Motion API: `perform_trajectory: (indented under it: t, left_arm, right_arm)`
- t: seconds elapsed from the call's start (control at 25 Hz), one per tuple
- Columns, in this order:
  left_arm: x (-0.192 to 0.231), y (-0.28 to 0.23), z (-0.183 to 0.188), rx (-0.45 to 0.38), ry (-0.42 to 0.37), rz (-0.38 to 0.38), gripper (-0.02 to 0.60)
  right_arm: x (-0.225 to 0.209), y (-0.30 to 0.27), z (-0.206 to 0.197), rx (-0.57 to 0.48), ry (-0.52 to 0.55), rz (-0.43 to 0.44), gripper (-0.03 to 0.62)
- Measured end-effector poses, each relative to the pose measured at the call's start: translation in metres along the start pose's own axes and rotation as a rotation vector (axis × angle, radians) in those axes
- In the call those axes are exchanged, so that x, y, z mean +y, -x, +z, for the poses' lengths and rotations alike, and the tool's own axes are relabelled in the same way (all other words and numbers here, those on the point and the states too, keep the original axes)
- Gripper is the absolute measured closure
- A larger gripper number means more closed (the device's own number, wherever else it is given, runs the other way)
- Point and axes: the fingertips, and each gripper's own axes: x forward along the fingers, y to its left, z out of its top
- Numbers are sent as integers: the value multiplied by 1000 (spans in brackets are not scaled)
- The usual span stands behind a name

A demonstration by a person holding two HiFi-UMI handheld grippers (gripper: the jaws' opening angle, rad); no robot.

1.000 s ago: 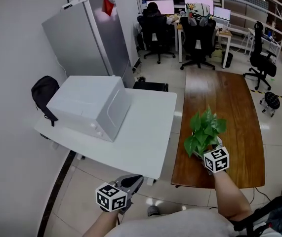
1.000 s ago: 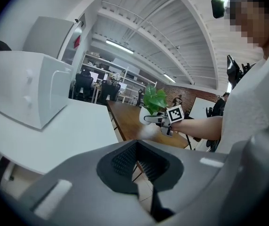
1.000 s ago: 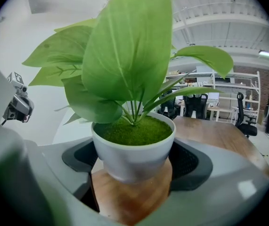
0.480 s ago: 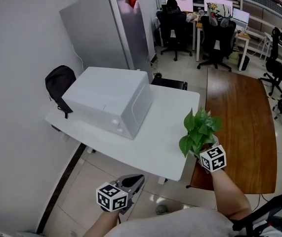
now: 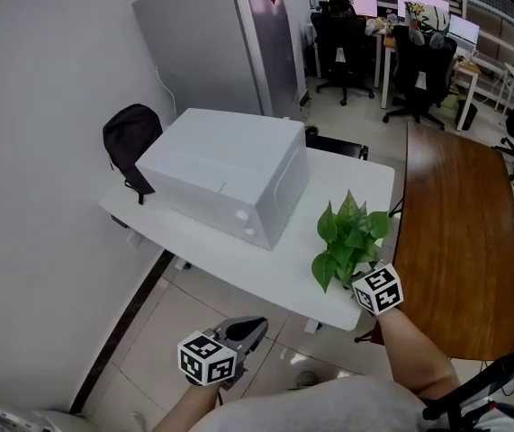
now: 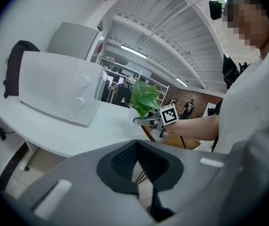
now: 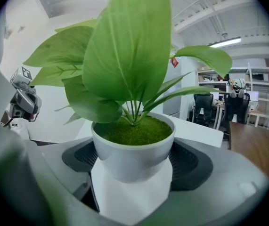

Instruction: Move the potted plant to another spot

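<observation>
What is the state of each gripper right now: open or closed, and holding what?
Left gripper: closed, holding nothing.
Right gripper: closed on the white pot of the potted plant.

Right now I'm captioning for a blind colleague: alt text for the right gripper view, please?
The right gripper clamps a potted plant by its white pot, broad green leaves filling the frame. Behind lie a white table, the left gripper at far left and office chairs at right.

White desk (image 5: 266,277), grey cabinet (image 5: 207,48) by white wall (image 5: 40,196); brown table (image 5: 459,232), tiled floor (image 5: 139,358), office chairs (image 5: 340,34).
</observation>
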Motion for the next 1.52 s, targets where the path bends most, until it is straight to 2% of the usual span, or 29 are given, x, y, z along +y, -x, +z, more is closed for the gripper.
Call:
perform_trajectory:
  t: [0.52,1.28,1.52]
  left_arm:
    - [36,33,-20,0,39,73,586]
    - [42,38,-30,9,70,72,586]
    - [44,33,-30,12,67,61,586]
  right_arm:
    - [58,-64,-5,20,29,122,141]
    - [69,-79,-33,88,69,129,140]
    - [68,-81,-34,80,86,130,138]
